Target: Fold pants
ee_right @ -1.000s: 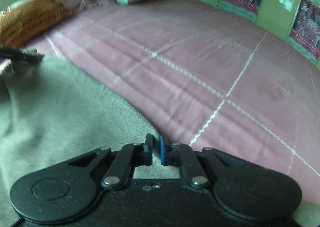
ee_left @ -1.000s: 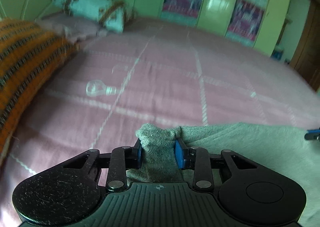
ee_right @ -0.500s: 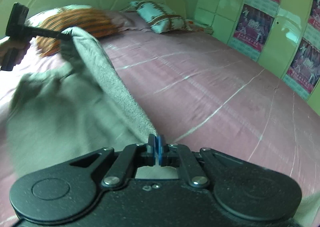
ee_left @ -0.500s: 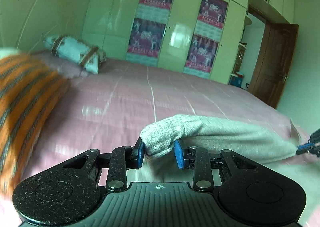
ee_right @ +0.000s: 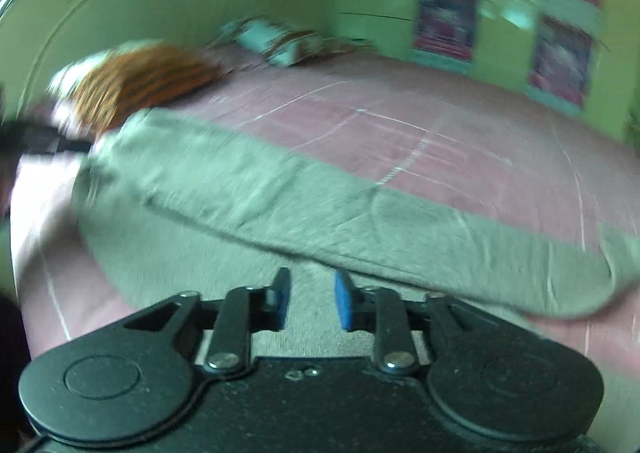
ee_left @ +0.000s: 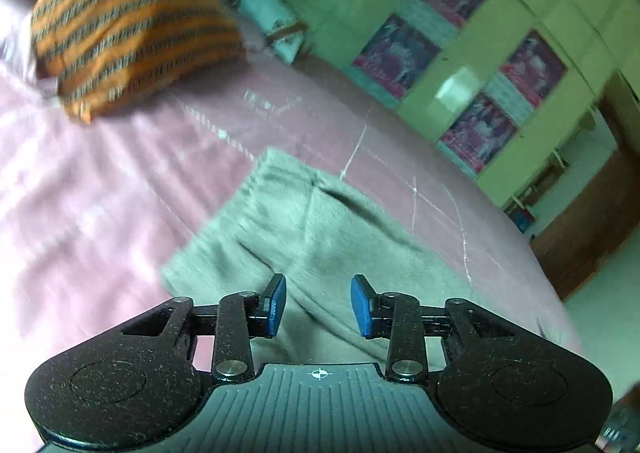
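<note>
Blue-padded, my left gripper and right gripper were both spreading, pinching nothing, above the grey fleece pants lying folded on the pink bedsheet. Wardrobe posters were too blurred to read.

I see one pair of grey pants on one pink bed, two pillows, four wardrobe posters.

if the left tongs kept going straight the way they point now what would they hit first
Most likely the grey pants, which lie folded on the pink bedspread right ahead of the left tongs. Their jaws are opening with nothing pinched between them. Depth is hard to judge in the blurred fisheye view.
</note>
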A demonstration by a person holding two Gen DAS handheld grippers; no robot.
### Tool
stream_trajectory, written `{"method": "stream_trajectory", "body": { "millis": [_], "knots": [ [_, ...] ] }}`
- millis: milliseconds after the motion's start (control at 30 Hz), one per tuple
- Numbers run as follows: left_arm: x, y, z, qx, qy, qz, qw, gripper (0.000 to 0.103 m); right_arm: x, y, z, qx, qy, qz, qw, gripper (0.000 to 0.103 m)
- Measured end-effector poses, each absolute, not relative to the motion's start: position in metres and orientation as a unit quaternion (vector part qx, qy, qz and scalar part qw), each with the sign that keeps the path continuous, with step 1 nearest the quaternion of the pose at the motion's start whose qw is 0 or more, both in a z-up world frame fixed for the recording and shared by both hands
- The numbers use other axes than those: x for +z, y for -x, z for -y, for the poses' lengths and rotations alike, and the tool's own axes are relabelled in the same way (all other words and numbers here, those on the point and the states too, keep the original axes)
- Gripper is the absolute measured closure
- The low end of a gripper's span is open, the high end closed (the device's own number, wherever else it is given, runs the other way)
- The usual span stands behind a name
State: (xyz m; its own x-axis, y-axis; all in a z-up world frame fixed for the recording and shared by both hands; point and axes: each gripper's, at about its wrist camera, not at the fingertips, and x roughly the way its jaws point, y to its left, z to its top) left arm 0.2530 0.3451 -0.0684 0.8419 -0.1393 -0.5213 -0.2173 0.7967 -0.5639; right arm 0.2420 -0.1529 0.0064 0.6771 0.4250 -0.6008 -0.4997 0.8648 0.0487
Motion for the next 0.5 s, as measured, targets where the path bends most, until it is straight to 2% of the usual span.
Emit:
{"method": "stream_trajectory", "body": {
  "millis": [100, 200, 267, 333, 500],
  "knots": [
    [-0.083, -0.272, -0.34, 0.027, 0.349, -0.304, 0.886, 0.06, -0.003, -0.256, 0.168, 0.224, -0.036, -0.334, 0.915, 0.077],
    [-0.1, -0.287, -0.337, 0.045, 0.361, -0.322, 0.874, 0.06, -0.015, -0.273, 0.182, 0.191, -0.116, -0.35, 0.91, 0.063],
    [-0.108, -0.289, -0.34, 0.043, 0.381, -0.313, 0.869, 0.06, -0.024, -0.285, 0.191, 0.183, -0.167, -0.359, 0.9, 0.048],
    [-0.114, -0.29, -0.344, 0.04, 0.405, -0.298, 0.863, 0.06, -0.037, -0.296, 0.201, 0.174, -0.211, -0.363, 0.891, 0.047],
    [-0.125, -0.298, -0.346, 0.034, 0.45, -0.272, 0.85, 0.06, -0.071, -0.322, 0.218, 0.154, -0.324, -0.382, 0.852, 0.058]
  ]
}}
